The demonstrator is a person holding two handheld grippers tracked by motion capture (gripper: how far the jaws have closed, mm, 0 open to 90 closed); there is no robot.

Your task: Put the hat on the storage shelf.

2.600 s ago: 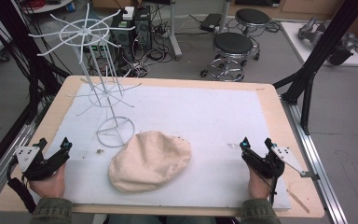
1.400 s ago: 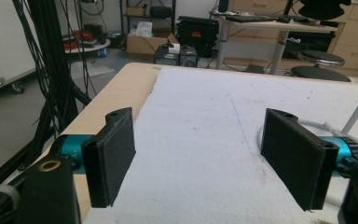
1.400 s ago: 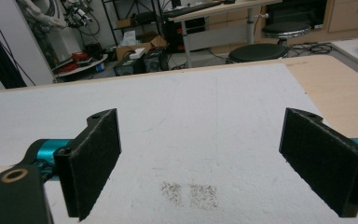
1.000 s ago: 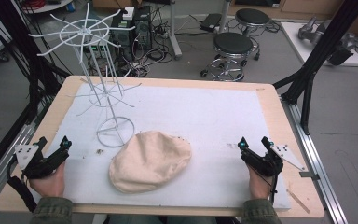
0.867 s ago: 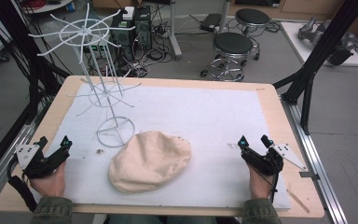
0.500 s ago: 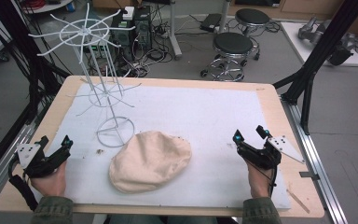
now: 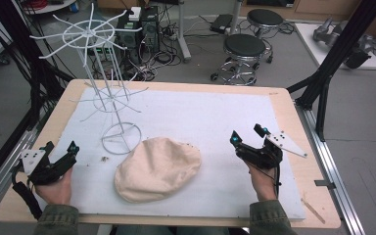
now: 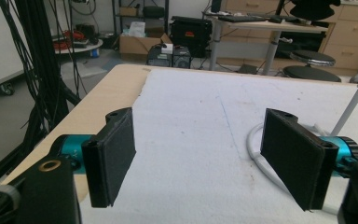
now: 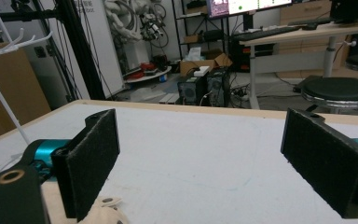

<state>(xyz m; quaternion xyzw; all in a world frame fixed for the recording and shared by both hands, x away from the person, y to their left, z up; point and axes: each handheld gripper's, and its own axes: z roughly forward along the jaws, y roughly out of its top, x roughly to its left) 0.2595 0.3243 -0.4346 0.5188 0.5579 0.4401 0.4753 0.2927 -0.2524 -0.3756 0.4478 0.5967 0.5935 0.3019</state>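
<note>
While both grippers gape — cream cap (image 7: 157,168) between, untouched, mid-mat.

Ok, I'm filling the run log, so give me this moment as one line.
left gripper: open, holds nothing | right gripper: open, holds nothing | beige cap: flat on white mat, between grippers | white wire rack: upright, behind cap

left gripper (image 7: 58,151) agape, right gripper (image 7: 247,135) agape

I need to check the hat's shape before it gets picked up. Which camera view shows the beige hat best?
The high view: the whole beige hat lies flat on the white mat, between the two grippers. The right gripper view catches a sliver of it at the bottom edge. The left gripper view looks past it.
</note>
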